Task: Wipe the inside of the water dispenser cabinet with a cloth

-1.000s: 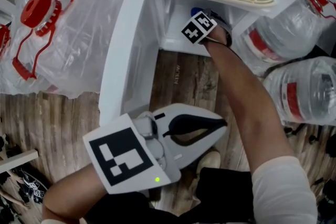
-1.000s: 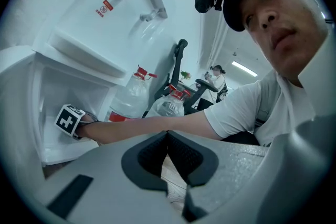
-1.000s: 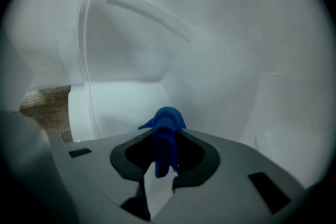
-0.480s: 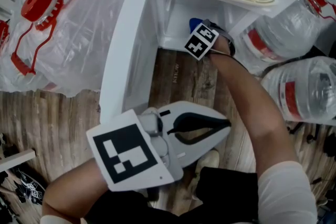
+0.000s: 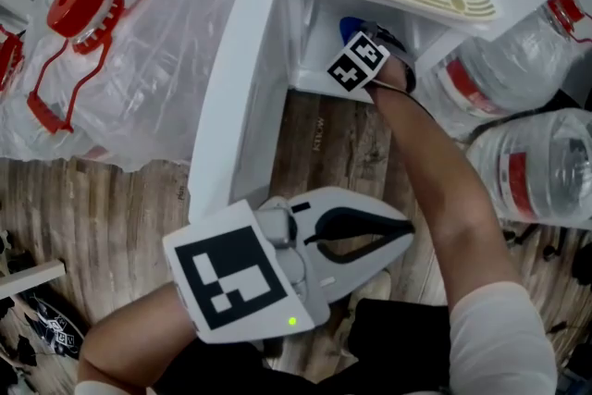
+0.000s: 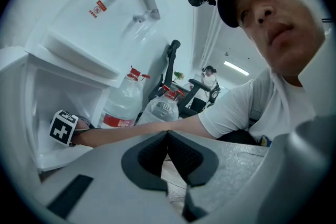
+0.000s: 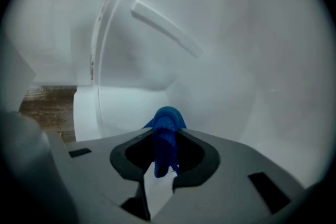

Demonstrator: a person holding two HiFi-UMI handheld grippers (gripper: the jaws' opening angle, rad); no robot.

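Right hand-held gripper (image 7: 164, 152) shifted slightly inside cabinet (image 5: 310, 51), jaws clamped on blue cloth (image 7: 167, 131); left hand-held gripper (image 6: 167, 135) closed, empty.

The bunched blue cloth (image 7: 165, 136) sits inside the open white cabinet (image 5: 313, 60), seemingly against its wall.

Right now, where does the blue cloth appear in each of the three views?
Head view: top centre, the blue cloth peeks out inside the cabinet, just beyond the farther marker cube.
Left gripper view: not visible; only that marker cube shows at the cabinet opening.
Right gripper view: lower centre, pinched in the jaws of the right tool.
Shared landmark: the white cabinet interior.
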